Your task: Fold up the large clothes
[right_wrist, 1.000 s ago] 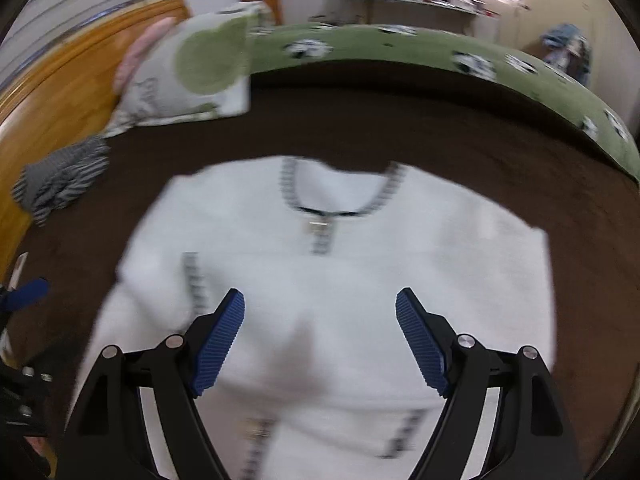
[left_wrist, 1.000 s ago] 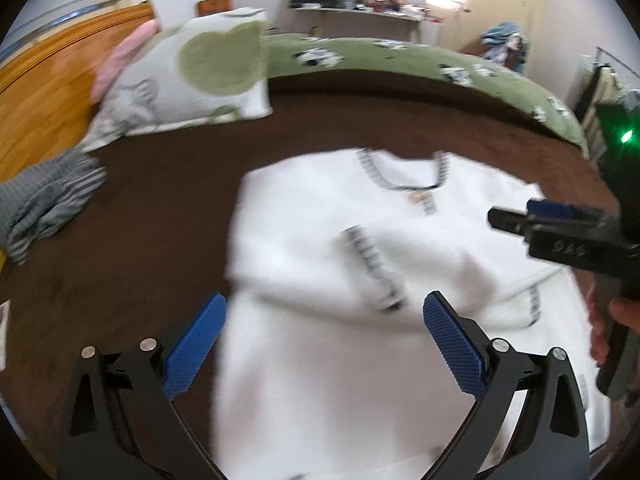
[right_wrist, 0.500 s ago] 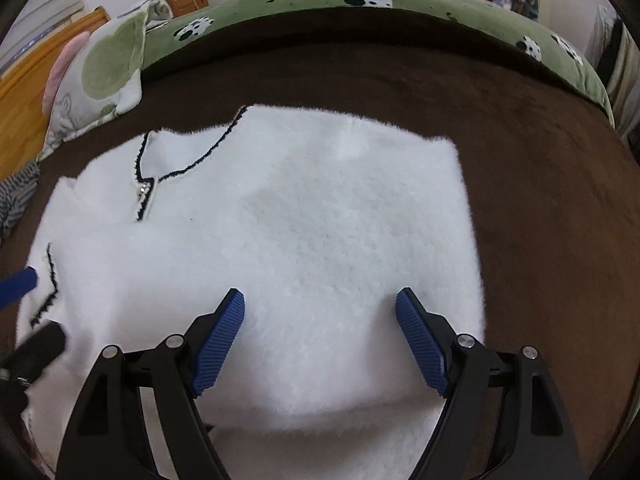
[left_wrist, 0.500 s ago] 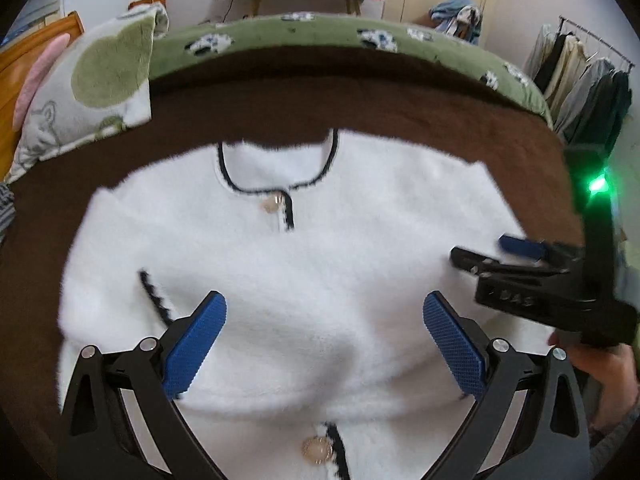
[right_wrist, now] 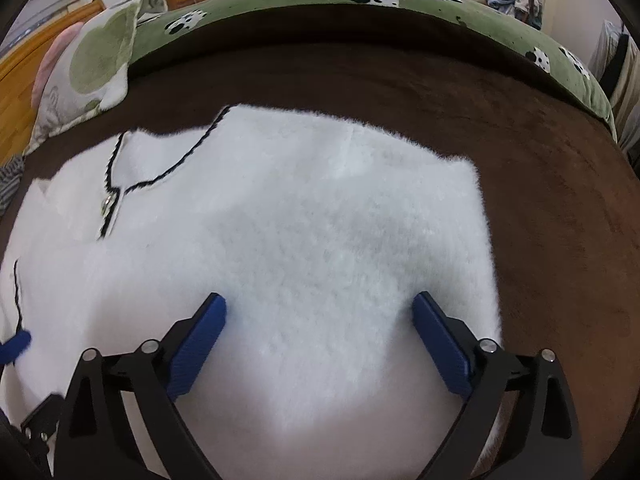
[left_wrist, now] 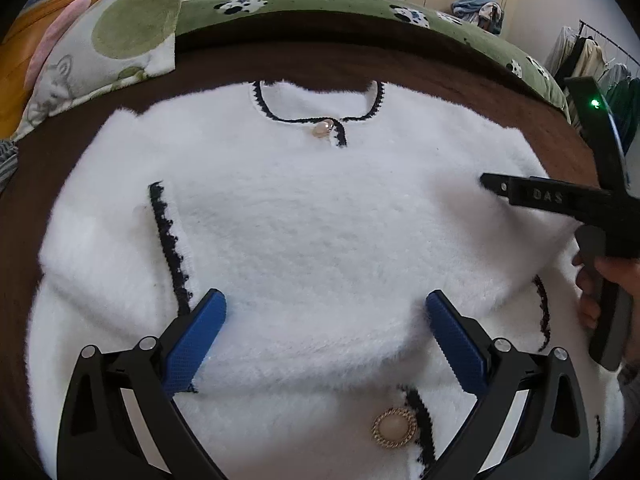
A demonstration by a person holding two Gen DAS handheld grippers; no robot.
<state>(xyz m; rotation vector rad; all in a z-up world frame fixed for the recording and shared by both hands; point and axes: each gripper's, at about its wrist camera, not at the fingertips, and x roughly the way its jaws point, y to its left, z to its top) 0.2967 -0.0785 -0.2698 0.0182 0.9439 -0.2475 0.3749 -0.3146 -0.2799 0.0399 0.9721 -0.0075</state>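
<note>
A fluffy white cardigan [left_wrist: 312, 220] with black trim and a gold-rimmed pearl button [left_wrist: 394, 427] lies spread on the brown bedspread [left_wrist: 280, 64], its sleeves folded in across the front. My left gripper [left_wrist: 326, 332] hovers low over its lower middle, fingers wide open, nothing between them. In the right wrist view the same cardigan [right_wrist: 300, 248] fills the frame, and my right gripper [right_wrist: 320, 340] hangs over its right half with jaws opening wider and only fleece beneath. The right gripper also shows from the side [left_wrist: 560, 200] in the left wrist view, held by a hand [left_wrist: 608, 280].
A green-and-white pillow [left_wrist: 112, 40] and a wooden headboard [left_wrist: 16, 72] are at the far left. A green patterned blanket [right_wrist: 360, 4] runs along the bed's far edge. Clothes hang on a rack [left_wrist: 592, 60] at the right. Striped cloth [right_wrist: 10, 176] lies at the left.
Both grippers have dropped closer to the cardigan, so it looms larger. The right gripper's fingers have spread wider apart. The left view has swung to centre on the neckline.
</note>
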